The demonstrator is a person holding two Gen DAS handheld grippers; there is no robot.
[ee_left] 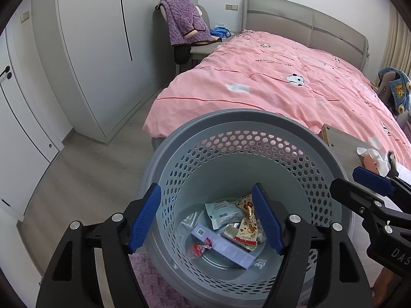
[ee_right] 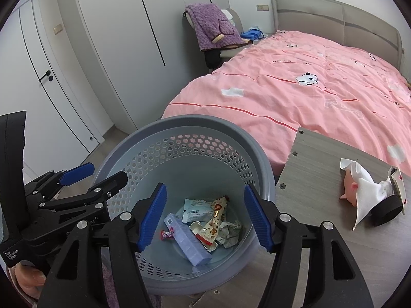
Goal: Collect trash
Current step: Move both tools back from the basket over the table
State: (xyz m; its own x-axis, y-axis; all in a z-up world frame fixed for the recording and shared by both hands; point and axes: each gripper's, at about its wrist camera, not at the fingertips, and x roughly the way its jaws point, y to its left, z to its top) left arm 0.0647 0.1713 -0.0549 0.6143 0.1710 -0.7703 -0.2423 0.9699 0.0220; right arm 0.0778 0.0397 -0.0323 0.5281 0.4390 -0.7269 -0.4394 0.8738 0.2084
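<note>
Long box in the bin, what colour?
Pale lilac box; clearest in the right wrist view.

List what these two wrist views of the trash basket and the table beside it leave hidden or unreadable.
- Pink figure: right wrist view, mostly covered by a white tissue.
- Basket floor: left wrist view, partly blocked by the open left gripper.
- Box print: too small to read.
- Black round object: identity unclear.

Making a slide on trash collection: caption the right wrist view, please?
Both open grippers hover over the grey perforated bin holding wrappers and a small box.
</note>
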